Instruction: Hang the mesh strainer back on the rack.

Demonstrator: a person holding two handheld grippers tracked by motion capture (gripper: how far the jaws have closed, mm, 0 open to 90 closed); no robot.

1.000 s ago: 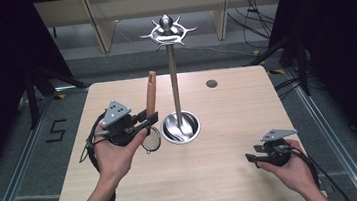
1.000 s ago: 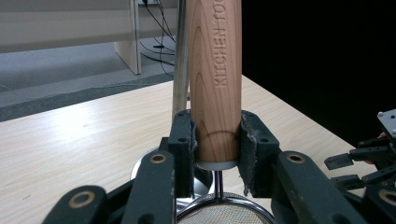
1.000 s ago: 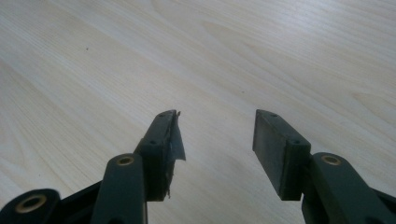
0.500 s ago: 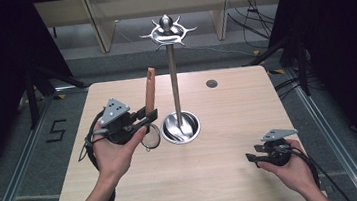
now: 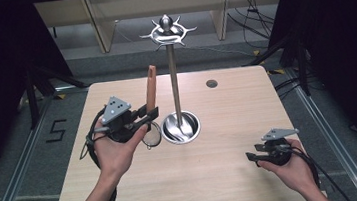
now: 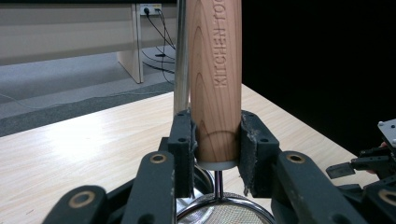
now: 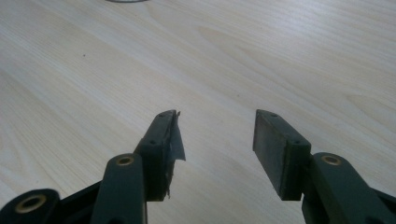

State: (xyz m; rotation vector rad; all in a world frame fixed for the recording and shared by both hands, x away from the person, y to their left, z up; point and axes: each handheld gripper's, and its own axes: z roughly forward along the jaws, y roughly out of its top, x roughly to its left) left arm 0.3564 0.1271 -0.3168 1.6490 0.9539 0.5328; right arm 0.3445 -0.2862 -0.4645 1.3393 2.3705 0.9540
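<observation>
Little has shifted: left tool (image 5: 151, 113) stays clamped on the strainer's wooden handle (image 6: 215, 79), upright beside the steel stand (image 5: 175, 85), mesh bowl (image 5: 151, 136) apparently just off the tabletop (image 5: 214, 177); right tool (image 7: 217, 140) rests wide open, empty.

Your left gripper (image 5: 152, 114) was black, topped by a grey three-cornered plate dotted with small marks; a black cable looped from it; your right gripper (image 5: 249, 156) matched, plate and cable alike; brass-coloured rivets studded the jaw arms; your forearms were bare.
</observation>
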